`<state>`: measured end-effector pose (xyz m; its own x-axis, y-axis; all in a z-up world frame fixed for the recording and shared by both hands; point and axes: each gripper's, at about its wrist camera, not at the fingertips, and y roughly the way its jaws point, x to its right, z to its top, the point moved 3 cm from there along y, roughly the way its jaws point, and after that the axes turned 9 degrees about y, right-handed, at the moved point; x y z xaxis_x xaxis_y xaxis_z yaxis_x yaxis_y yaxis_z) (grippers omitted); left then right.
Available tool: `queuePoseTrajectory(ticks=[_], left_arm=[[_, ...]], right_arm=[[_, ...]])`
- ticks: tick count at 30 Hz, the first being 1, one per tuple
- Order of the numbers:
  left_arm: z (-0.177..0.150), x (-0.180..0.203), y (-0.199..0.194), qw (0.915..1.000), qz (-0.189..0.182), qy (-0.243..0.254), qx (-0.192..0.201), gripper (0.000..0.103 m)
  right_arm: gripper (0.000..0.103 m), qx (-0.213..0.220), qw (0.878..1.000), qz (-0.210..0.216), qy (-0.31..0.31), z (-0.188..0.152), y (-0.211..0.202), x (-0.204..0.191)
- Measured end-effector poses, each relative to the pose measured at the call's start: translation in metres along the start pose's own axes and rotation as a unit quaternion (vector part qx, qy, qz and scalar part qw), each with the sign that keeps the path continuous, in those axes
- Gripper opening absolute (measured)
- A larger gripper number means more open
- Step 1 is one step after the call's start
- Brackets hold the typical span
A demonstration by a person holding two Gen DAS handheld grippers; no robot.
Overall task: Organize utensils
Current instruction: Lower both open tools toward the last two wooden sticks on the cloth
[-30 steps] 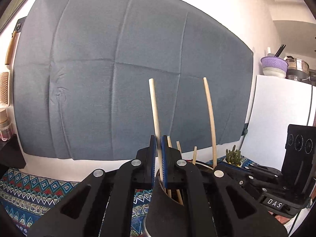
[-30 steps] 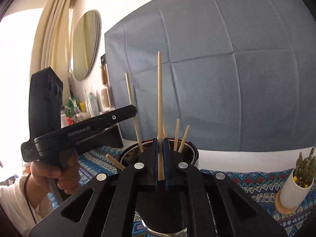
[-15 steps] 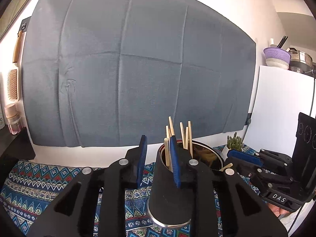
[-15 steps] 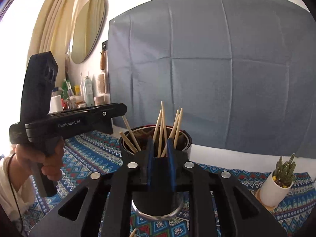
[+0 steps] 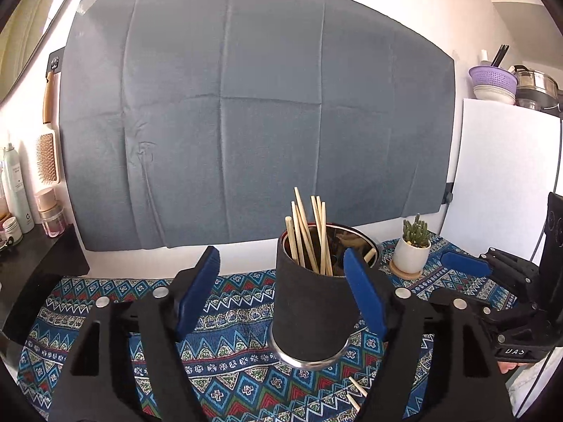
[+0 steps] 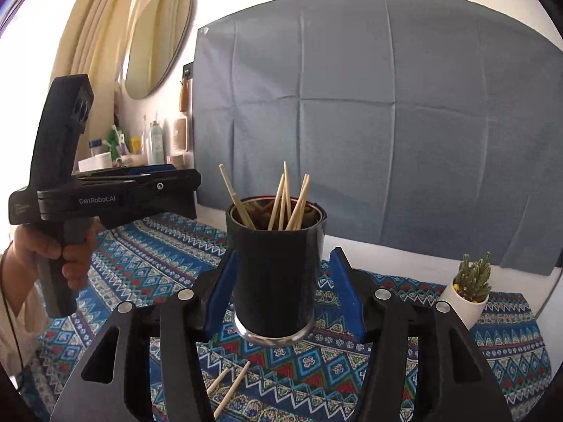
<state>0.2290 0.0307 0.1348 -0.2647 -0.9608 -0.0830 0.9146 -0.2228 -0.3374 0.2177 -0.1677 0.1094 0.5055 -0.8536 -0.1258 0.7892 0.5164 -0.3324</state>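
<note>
A black cylindrical holder [image 5: 311, 302] stands upright on the patterned cloth and holds several wooden chopsticks [image 5: 309, 232]. My left gripper [image 5: 281, 292] is open and empty, its blue pads wide apart, the holder in front of its right pad. My right gripper [image 6: 281, 290] is open and empty, its pads either side of the holder [image 6: 276, 274], whose chopsticks [image 6: 285, 204] fan out above the rim. Two loose chopsticks [image 6: 228, 387] lie on the cloth below the holder; they also show in the left wrist view [image 5: 355, 392].
A small cactus in a white pot [image 5: 411, 249] stands right of the holder, also in the right wrist view [image 6: 468, 295]. A grey cloth [image 5: 246, 105] hangs on the wall behind. Bottles and jars [image 5: 21, 211] stand on a shelf at left. A white cabinet [image 5: 506, 161] stands at right.
Both grippers were shut on a chopstick each above the holder. They let the chopsticks drop into it, opened wide and drew back and up.
</note>
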Motion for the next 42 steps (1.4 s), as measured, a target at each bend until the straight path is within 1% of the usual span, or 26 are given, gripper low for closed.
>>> queuePoseTrajectory(ticks=[1,2,3,4,7,10,16,20,25,28,31,34,39,42], left_arm=[[-0.001,0.002,-0.003,1.0,-0.001,0.001,-0.001,0.079],[-0.003,0.003,-0.005,1.0,0.002,0.004,-0.003,0.082],[-0.004,0.005,-0.007,0.9999,0.008,0.01,-0.009,0.087],[-0.005,0.007,-0.01,0.9997,0.015,0.015,-0.015,0.089],[-0.009,0.011,-0.019,0.9991,0.029,0.017,-0.024,0.093],[-0.014,0.013,-0.027,0.9987,0.035,0.012,-0.035,0.097],[-0.031,0.012,-0.033,0.997,0.039,-0.004,-0.066,0.097],[-0.05,0.012,-0.028,0.9945,0.031,-0.021,-0.098,0.097],[-0.078,0.017,-0.018,0.9889,0.028,-0.023,-0.144,0.097],[-0.09,0.02,-0.012,0.9847,0.034,-0.022,-0.169,0.097],[-0.103,0.023,-0.004,0.9797,0.028,-0.025,-0.197,0.097],[-0.113,0.03,0.002,0.9748,0.019,-0.021,-0.221,0.097],[-0.124,0.044,0.009,0.9695,0.016,-0.001,-0.244,0.097],[-0.127,0.052,0.015,0.9657,0.014,0.014,-0.259,0.097]], right_arm=[[0.057,-0.002,1.0,-0.002,-0.001,-0.002,-0.003,-0.001],[0.06,-0.004,1.0,-0.004,-0.002,-0.004,-0.007,-0.002],[0.067,-0.005,1.0,-0.007,-0.005,-0.005,-0.01,-0.004],[0.074,-0.007,1.0,-0.012,-0.008,-0.006,-0.013,-0.006],[0.079,-0.01,1.0,-0.021,-0.014,-0.009,-0.022,-0.01],[0.084,-0.011,0.999,-0.03,-0.023,-0.015,-0.035,-0.015],[0.088,-0.023,0.998,-0.044,-0.039,-0.031,-0.05,-0.025],[0.089,-0.049,0.997,-0.058,-0.029,-0.049,-0.05,-0.026],[0.09,-0.086,0.993,-0.075,-0.01,-0.074,-0.049,-0.019],[0.09,-0.107,0.991,-0.081,-0.011,-0.087,-0.048,-0.016],[0.091,-0.125,0.988,-0.085,-0.018,-0.098,-0.046,-0.016],[0.091,-0.145,0.986,-0.084,-0.023,-0.108,-0.044,-0.017],[0.091,-0.183,0.979,-0.082,-0.026,-0.122,-0.036,-0.018],[0.091,-0.195,0.977,-0.082,-0.031,-0.125,-0.034,-0.019]])
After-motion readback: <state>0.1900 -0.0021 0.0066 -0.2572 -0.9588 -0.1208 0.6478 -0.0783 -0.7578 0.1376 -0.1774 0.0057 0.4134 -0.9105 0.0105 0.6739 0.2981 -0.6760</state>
